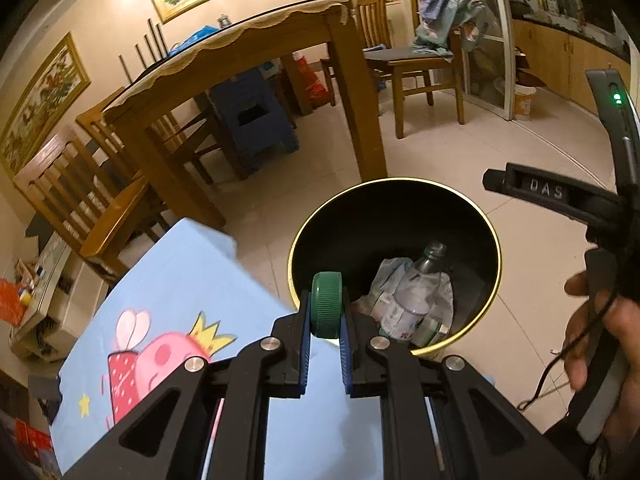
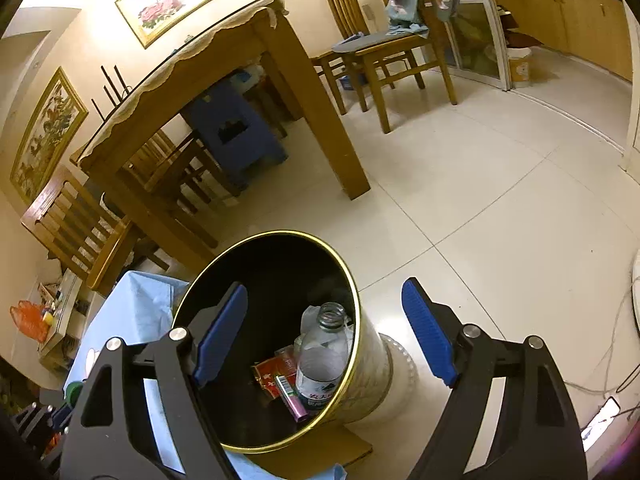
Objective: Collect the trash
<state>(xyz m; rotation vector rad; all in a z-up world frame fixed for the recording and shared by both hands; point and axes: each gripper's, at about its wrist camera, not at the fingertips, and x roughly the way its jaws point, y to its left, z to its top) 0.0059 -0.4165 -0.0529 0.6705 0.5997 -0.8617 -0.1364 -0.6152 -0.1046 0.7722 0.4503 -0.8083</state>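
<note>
Left tongs [image 1: 326,326] clamped on green cap [image 1: 327,305], right tongs [image 2: 324,330] wide above half-hidden bottle [image 2: 323,356].

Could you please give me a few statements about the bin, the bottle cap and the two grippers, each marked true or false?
1. The left gripper is clamped on a green bottle cap. True.
2. The plastic bottle in the trash bin has its cap on. False: its neck is open.
3. The right gripper holds a red wrapper. False: its jaws stand wide apart with nothing between them.
4. The bin has a gold rim and a dark inside. True.
5. The bin is empty. False: it holds the bottle and wrappers.
</note>
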